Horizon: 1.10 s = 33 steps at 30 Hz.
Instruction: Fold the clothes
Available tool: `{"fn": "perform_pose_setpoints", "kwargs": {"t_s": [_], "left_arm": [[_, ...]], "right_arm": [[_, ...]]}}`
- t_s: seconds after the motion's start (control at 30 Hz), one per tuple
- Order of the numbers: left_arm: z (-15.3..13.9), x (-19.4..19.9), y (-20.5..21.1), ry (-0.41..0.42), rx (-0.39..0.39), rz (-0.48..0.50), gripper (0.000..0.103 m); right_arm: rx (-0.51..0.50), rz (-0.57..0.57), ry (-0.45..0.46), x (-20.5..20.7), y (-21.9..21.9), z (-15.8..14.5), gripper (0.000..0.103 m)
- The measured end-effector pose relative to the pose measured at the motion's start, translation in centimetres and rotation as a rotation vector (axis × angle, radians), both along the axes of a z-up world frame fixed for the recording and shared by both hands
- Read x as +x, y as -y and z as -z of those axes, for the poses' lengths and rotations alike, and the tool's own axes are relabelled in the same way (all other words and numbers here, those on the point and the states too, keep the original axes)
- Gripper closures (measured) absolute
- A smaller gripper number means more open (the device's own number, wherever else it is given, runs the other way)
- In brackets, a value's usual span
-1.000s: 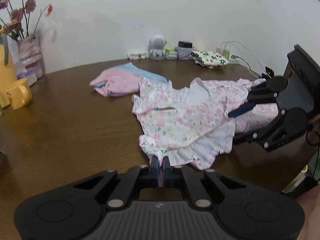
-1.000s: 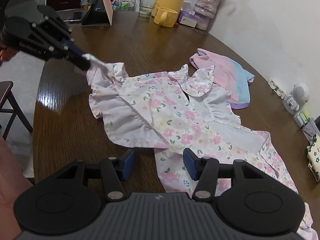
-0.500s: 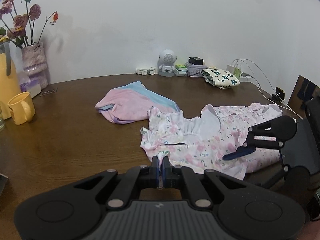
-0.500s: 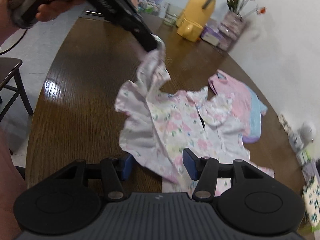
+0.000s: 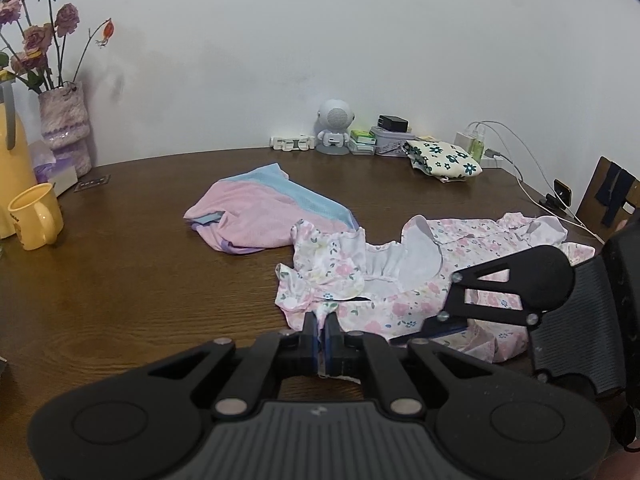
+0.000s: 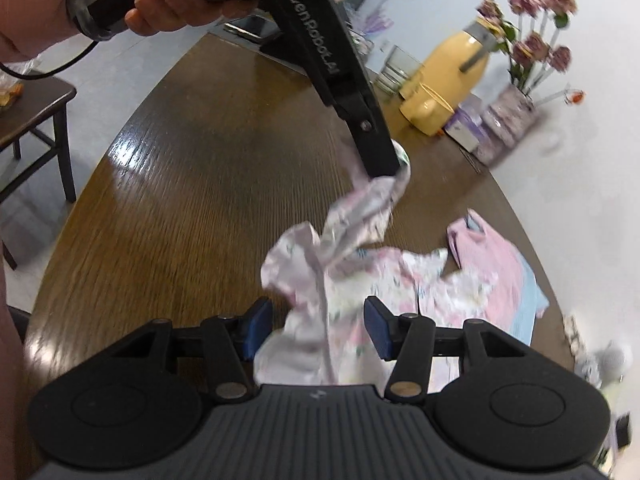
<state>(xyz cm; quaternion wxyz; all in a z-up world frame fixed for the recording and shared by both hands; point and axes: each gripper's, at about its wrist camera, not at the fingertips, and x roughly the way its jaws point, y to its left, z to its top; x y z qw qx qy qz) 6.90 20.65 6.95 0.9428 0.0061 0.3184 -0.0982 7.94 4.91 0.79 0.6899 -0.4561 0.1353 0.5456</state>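
floral garment [image 5: 400,280]: lies on the near right part of the brown table [image 5: 140,280], just beside a pink and blue garment [image 5: 256,216] further in; one corner is lifted off the wood, the rest is rumpled on it.
left gripper [image 5: 321,334]: jaws pinched narrow on a fold of the floral garment's hem; in the right wrist view the cloth hangs from its tip, raised above the table.
right gripper [image 6: 316,330]: jaws part open and closing; the floral cloth sits between the blue pads [image 6: 256,330], which do not look pressed on it yet.
step in hand, as i judge it: getting a second hold on the hem so both corners can be carried over together.
doing it well: let the right pads close on one layer at the edge, not a bunched wad; hold the left corner steady and taut so the hem shows a clean line; lift both evenly before laying the fold.
near edge: the garment lies close to the table's near right rim, so slack could slip over it.
open room: bare wood to the left and middle, good for spreading.
far edge: yellow mug [image 5: 36,216], vase of flowers [image 5: 64,124], small white figure [image 5: 334,128], a folded patterned cloth [image 5: 444,160] and cables [image 5: 516,152] line the wall side, well apart from the work.
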Motion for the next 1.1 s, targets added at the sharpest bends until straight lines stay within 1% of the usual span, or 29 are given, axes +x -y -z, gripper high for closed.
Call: {"fn": "perform_pose_setpoints", "kwargs": {"t_s": [0.03,0.07,0.1,0.17,0.2,0.23,0.3,0.4,0.43,0.47,0.5,0.53,0.57,0.6,0.7,0.8,0.87,0.93,0.97,1.1], "left_arm": [[0.0,-0.1,-0.1,0.0,0.001,-0.001,0.101],[-0.1,-0.1,-0.1,0.001,0.001,-0.003,0.101],[-0.1,-0.2,-0.2,0.002,0.002,-0.004,0.101],[-0.1,-0.2,-0.3,0.004,0.003,-0.007,0.101],[-0.1,-0.2,-0.3,0.004,0.003,-0.012,0.101],[-0.1,-0.2,-0.4,0.005,0.003,-0.017,0.101],[-0.1,-0.2,-0.6,0.004,0.001,-0.027,0.101],[0.1,-0.5,-1.0,0.006,-0.015,-0.043,0.097],[0.0,-0.9,-1.3,0.018,-0.034,-0.033,0.092],[0.0,-1.2,-1.5,0.031,-0.053,-0.021,0.089],[0.0,-1.6,-1.8,0.039,-0.063,-0.007,0.075],[0.0,-2.0,-2.1,0.045,-0.072,0.007,0.052],[0.2,-2.3,-2.4,0.048,-0.065,0.026,0.042],[0.4,-2.5,-2.7,0.05,-0.055,0.046,0.035],[1.3,-3.0,-3.6,0.028,-0.056,0.123,0.034],[2.4,-3.4,-4.0,0.016,-0.032,0.214,0.034],[2.9,-3.8,-3.7,0.016,0.008,0.265,0.034],[3.2,-4.5,-3.0,0.031,0.066,0.328,0.034],[3.4,-4.7,-2.5,0.045,0.117,0.352,0.034],[5.1,-4.1,-0.2,0.091,0.391,0.405,0.034]], "right_arm": [[-0.012,-0.009,-0.016,0.2,-0.4,-0.1,0.064],[-0.029,-0.014,-0.044,0.5,-0.7,-0.2,0.08],[-0.048,-0.016,-0.085,0.9,-1.1,-0.3,0.091],[-0.063,0.012,-0.21,2.3,-1.6,-1.0,0.096],[-0.069,0.027,-0.274,3.1,-1.9,-1.3,0.096],[-0.061,0.05,-0.35,4.1,-2.0,-1.6,0.096],[-0.044,0.094,-0.472,6.0,-2.1,-2.0,0.097],[-0.033,0.148,-0.616,8.2,-2.0,-1.8,0.097],[-0.03,0.165,-0.652,8.9,-2.0,-1.7,0.097],[-0.023,0.176,-0.679,9.3,-1.9,-1.6,0.097],[-0.015,0.185,-0.705,9.8,-1.9,-1.5,0.097],[-0.007,0.195,-0.73,10.2,-1.8,-1.4,0.097],[-0.001,0.202,-0.747,10.5,-1.7,-1.3,0.097],[0.005,0.207,-0.759,10.6,-1.4,-1.2,0.097],[0.015,0.22,-0.786,11.0,-1.2,-1.1,0.097],[0.023,0.234,-0.816,11.6,-1.2,-1.0,0.097],[0.028,0.244,-0.838,12.0,-1.1,-0.9,0.097],[0.03,0.249,-0.853,12.1,-1.1,-0.8,0.097],[0.029,0.25,-0.856,12.2,-1.1,-0.8,0.097],[0.026,0.248,-0.869,12.5,-1.2,-0.6,0.097]]}}
